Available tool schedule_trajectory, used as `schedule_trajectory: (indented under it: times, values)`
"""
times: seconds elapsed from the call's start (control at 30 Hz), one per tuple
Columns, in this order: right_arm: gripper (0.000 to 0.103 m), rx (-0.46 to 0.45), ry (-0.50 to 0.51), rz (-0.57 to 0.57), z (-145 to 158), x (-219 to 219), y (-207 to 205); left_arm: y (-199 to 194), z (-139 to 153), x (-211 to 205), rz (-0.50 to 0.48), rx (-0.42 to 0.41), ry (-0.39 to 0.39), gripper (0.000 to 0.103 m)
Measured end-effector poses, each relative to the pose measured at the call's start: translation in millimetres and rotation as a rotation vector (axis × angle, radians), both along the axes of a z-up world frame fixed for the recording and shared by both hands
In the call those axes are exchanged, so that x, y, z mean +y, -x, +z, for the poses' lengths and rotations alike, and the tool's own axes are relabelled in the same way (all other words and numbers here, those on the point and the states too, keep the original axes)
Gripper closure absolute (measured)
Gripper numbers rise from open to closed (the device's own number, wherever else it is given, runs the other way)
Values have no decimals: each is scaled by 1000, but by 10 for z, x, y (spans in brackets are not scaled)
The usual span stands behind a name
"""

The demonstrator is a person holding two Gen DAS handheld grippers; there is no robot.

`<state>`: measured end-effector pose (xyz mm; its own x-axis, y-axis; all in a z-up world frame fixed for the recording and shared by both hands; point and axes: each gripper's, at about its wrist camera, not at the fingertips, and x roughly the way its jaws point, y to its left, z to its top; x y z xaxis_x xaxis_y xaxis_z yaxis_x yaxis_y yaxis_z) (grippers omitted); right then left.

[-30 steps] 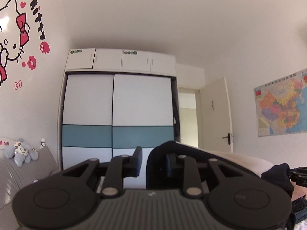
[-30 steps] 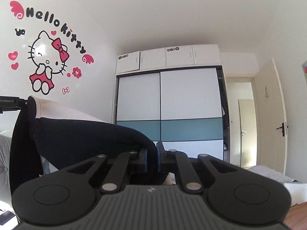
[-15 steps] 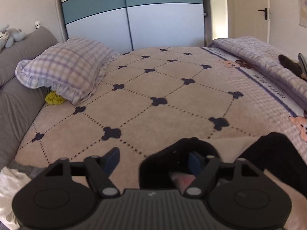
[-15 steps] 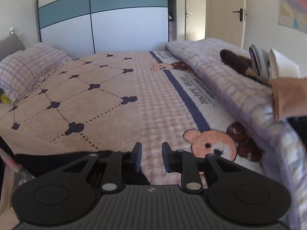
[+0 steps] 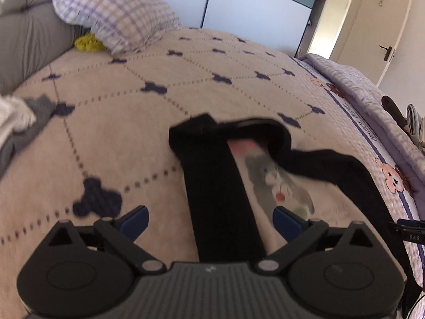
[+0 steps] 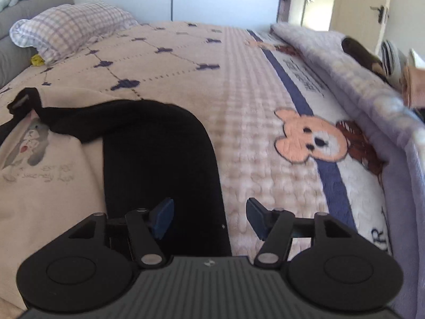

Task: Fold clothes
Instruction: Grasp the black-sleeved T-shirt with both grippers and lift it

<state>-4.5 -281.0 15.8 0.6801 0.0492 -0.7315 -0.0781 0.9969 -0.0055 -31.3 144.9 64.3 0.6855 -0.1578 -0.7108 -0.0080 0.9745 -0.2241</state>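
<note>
A beige sweatshirt with black sleeves and collar point(image 5: 220, 194) lies flat on the bed, a cartoon print point(image 5: 276, 183) on its chest. It also shows in the right wrist view point(image 6: 159, 154), black sleeve running toward me. My left gripper point(image 5: 209, 220) is open, its jaws wide apart just above the shirt's left shoulder and sleeve. My right gripper point(image 6: 209, 218) is open above the right sleeve's edge. Neither holds anything.
The bed has a beige patterned blanket point(image 5: 132, 106) and a bear-print quilt point(image 6: 313, 138). A checked pillow point(image 5: 117, 21) and grey headboard point(image 5: 29, 40) are at the far left. Folded clothes point(image 6: 372, 58) lie at the right edge. A white and grey garment point(image 5: 18, 122) lies left.
Both grippers swung down from holding the shirt up in the air to the bed, laid the shirt flat and opened, letting it go.
</note>
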Motion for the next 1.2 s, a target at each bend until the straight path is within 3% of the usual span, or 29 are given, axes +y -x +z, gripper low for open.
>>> schedule_trajectory:
  times: [0.07, 0.13, 0.17, 0.2, 0.23, 0.3, 0.37, 0.43, 0.6, 0.7, 0.8, 0.87, 0.9, 0.93, 0.97, 1.0, 1.03, 1.07, 1.13, 1.2]
  values:
    - [52, 4, -5, 30, -67, -15, 38, 98, -200, -45, 7, 42, 27, 3]
    - [94, -17, 23, 61, -35, 41, 90, 128, -320, -122, -7, 51, 34, 10]
    - [94, -36, 43, 65, 16, 75, 117, 133, -342, -149, -22, 39, 27, 35]
    - [94, -69, 67, 71, 91, 112, 157, 125, -341, -153, -15, 39, 8, 71]
    - [94, -106, 96, 74, 176, 138, 200, 116, -313, -132, -2, 42, 2, 81]
    - [95, -177, 148, 70, 368, 146, 279, 139, -202, -52, 25, 16, -10, 85]
    - [95, -234, 178, 47, 548, 73, 327, 164, -51, 3, 31, -25, -78, 86]
    - [95, -279, 187, 9, 706, -67, 333, 168, 95, 118, 44, -48, -68, 92]
    - [95, -355, 166, -42, 983, -405, 289, 103, 440, 437, 90, -110, -134, 92]
    - [95, -386, 188, -56, 1115, -542, 60, -192, 618, 647, 131, -127, -221, 92]
    - [95, -415, 230, -84, 1280, -643, -363, -741, 874, 823, 159, -161, -325, 92]
    - [94, -423, 200, -208, 1408, -804, -747, -1140, 989, 897, 220, -152, -370, 90]
    - [95, -411, 222, -331, 1420, -868, -932, -1277, 1004, 876, 263, -139, -402, 84]
    - [88, -395, 251, -465, 1423, -927, -1114, -1339, 993, 805, 278, -128, -440, 78]
    - [87, -363, 288, -525, 1367, -938, -1233, -1396, 980, 732, 291, -117, -478, 73]
    - [80, -341, 290, -493, 1266, -890, -1217, -1375, 955, 660, 287, -133, -496, 54]
    - [66, -322, 284, -446, 1159, -833, -1177, -1309, 919, 618, 287, -159, -496, 34]
    - [61, -303, 278, -399, 1052, -777, -1138, -1227, 867, 609, 295, -174, -489, 26]
    - [47, -272, 261, -295, 834, -661, -979, -1067, 739, 643, 307, -142, -468, 21]
    - [45, -201, 218, -151, 578, -526, -698, -876, 640, 711, 324, -103, -419, 21]
